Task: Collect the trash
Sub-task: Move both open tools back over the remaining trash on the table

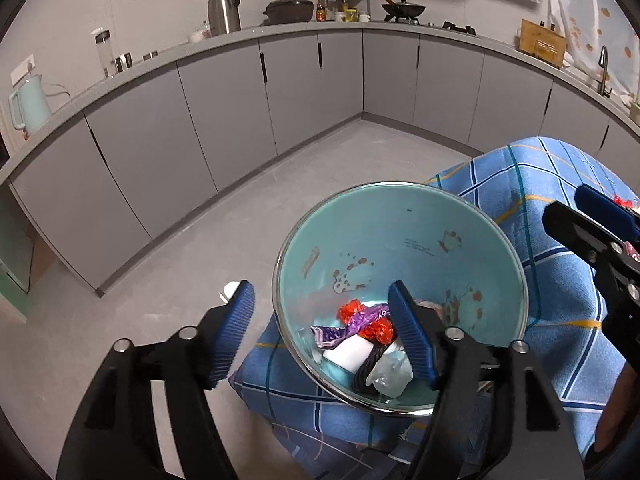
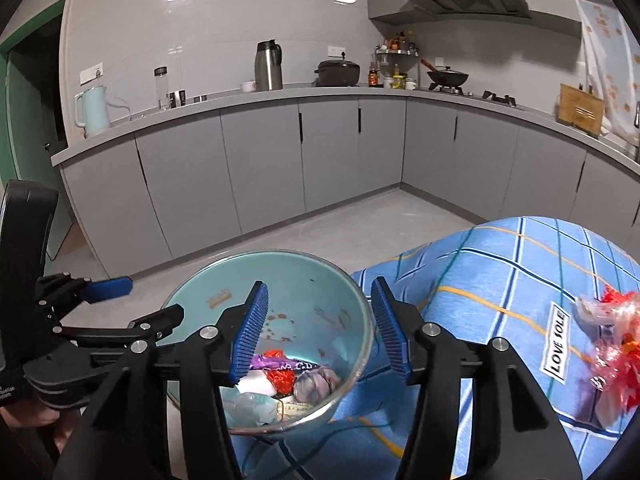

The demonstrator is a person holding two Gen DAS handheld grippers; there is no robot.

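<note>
A teal bowl point(image 1: 400, 240) point(image 2: 304, 280) with a steel rim stands on a table under a blue checked cloth point(image 1: 560, 320) point(image 2: 500, 280). In it lie red wrappers point(image 1: 352, 310), a purple wrapper point(image 1: 360, 320) point(image 2: 280, 362), white paper, a black cord and clear plastic. My left gripper point(image 1: 320, 292) is open and straddles the bowl's near rim, one finger outside and one inside, with nothing between the pads. My right gripper point(image 2: 320, 284) is open across the bowl's right rim. Red and clear wrappers point(image 2: 612, 344) lie on the cloth at the right.
Grey cabinets point(image 2: 260, 168) under a long worktop run along the back and right, with a kettle point(image 2: 94, 110), a steel flask point(image 2: 268, 66), pots and a wok on top. Grey floor point(image 1: 180, 280) lies left of the table, with a small white object point(image 1: 231, 290) on it.
</note>
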